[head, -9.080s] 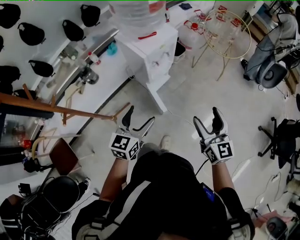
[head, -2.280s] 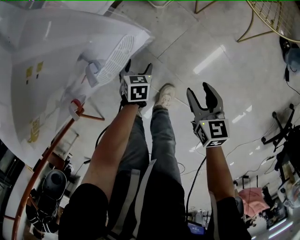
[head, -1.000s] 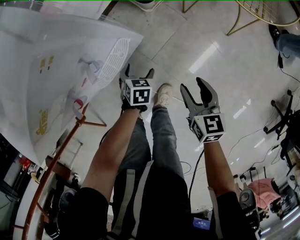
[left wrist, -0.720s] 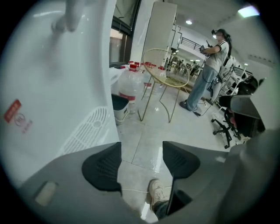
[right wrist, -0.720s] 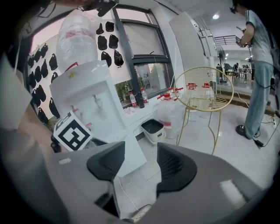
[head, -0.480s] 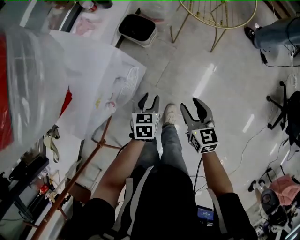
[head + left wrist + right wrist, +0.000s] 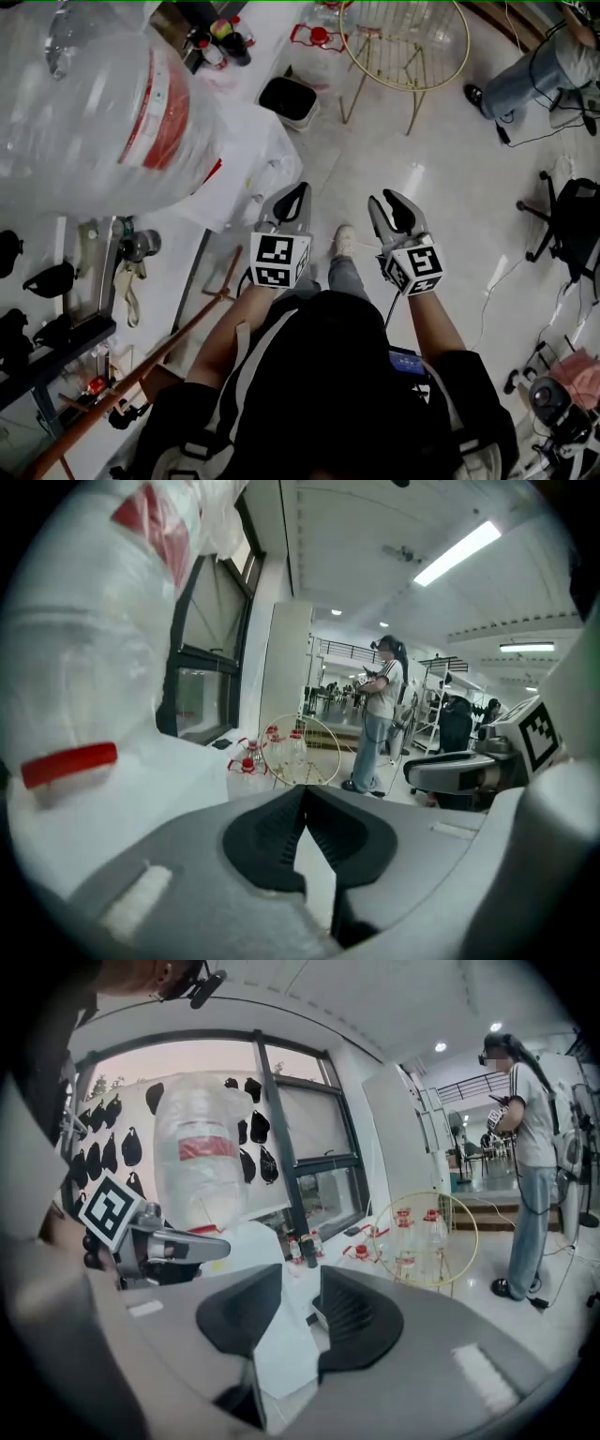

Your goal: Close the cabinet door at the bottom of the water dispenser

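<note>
While the left gripper (image 7: 297, 192) is closed on nothing, the water dispenser (image 7: 246, 159) stands left of it.

Left hand-held gripper (image 7: 292, 200), jaws together, beside water dispenser (image 7: 239, 159)

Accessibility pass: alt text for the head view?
Seen from above, a person holds two empty grippers out over a floor: left gripper shut, right gripper slightly open, its jaws having just been closing. A white water dispenser with its bottle stands at left.
</note>
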